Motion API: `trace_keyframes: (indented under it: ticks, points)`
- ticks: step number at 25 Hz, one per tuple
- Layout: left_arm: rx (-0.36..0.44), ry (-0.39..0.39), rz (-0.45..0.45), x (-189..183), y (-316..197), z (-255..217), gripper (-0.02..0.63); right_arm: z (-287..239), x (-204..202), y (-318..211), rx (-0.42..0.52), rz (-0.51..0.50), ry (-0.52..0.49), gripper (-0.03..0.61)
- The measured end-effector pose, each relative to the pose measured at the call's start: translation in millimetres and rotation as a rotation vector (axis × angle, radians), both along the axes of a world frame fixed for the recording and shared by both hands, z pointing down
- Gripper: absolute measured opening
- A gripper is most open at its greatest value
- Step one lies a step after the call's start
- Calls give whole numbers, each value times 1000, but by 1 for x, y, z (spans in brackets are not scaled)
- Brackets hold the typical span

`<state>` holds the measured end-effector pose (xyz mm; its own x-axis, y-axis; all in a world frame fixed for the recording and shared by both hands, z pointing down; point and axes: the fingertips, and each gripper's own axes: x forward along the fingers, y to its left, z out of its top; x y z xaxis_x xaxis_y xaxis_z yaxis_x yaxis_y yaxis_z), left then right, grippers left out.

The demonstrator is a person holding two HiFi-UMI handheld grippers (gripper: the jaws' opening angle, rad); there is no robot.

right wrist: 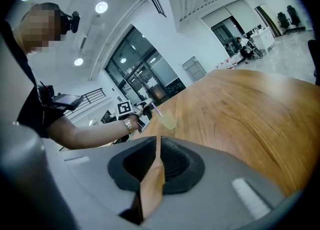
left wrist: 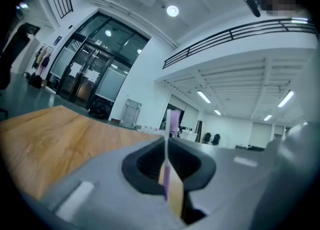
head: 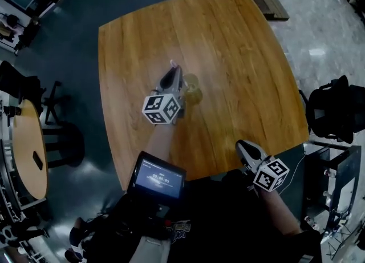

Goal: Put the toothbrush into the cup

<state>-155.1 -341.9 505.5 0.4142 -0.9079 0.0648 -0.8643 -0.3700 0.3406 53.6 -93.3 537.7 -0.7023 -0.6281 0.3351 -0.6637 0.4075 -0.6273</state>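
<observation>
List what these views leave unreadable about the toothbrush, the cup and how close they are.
- Cup contents: too dim and small in the head view, tiny and distant in the right gripper view.
- Cup in the left gripper view: out of frame.
- Toothbrush handle end: hidden between the left gripper's shut jaws.
- Height of brush tip above the cup: head view looks down, so unreadable.

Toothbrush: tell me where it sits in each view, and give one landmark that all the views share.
Head view: toothbrush just above centre, poking out of the left claw.
Left gripper view: toothbrush low centre, clamped between the jaws.
Right gripper view: toothbrush small, left of centre, near the cup.
Shared landmark: the wooden table.
</observation>
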Motion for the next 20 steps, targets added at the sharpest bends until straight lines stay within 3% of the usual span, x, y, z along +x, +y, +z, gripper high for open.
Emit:
trace_keyframes:
  ticks: [10, 20]
  points:
    - [-88, -72, -8, 8, 3, 45, 20, 13, 9, -5, -57, 14, -30, 18]
    - [-62, -69, -45, 2, 5, 37, 61, 15, 15, -11, -67, -27, -53, 17]
